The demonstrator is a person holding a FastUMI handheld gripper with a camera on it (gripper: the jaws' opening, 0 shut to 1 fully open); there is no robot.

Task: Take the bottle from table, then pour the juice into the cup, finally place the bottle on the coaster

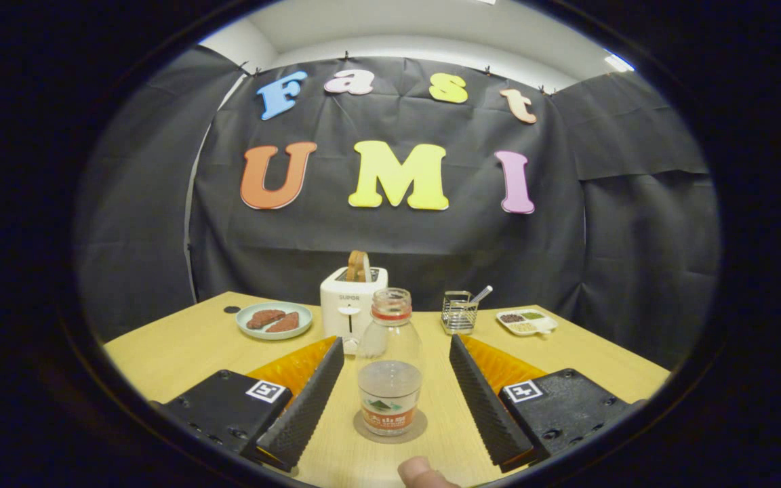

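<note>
The gripper is spread wide, its two ribbed, wedge-shaped fingers standing well clear of the bottle on either side and touching nothing. The bottle stands upright between them on a thin round coaster, a flat brownish disc on the pale wood-grain table. It is clear plastic with a rounded shoulder, a narrow open neck ringed in red, and a printed label around its lower part; a little pale liquid sits at the bottom. A fingertip shows just in front of the coaster, near the finger bases.

Beyond the bottle is a white, boxy toaster with a slice of bread standing in its slot. Left of it lies a round, light-blue plate with two reddish-brown pieces on it. To the right stands a small wire basket holding a metal utensil, and further right a white divided tray with small heaps in its compartments.
</note>
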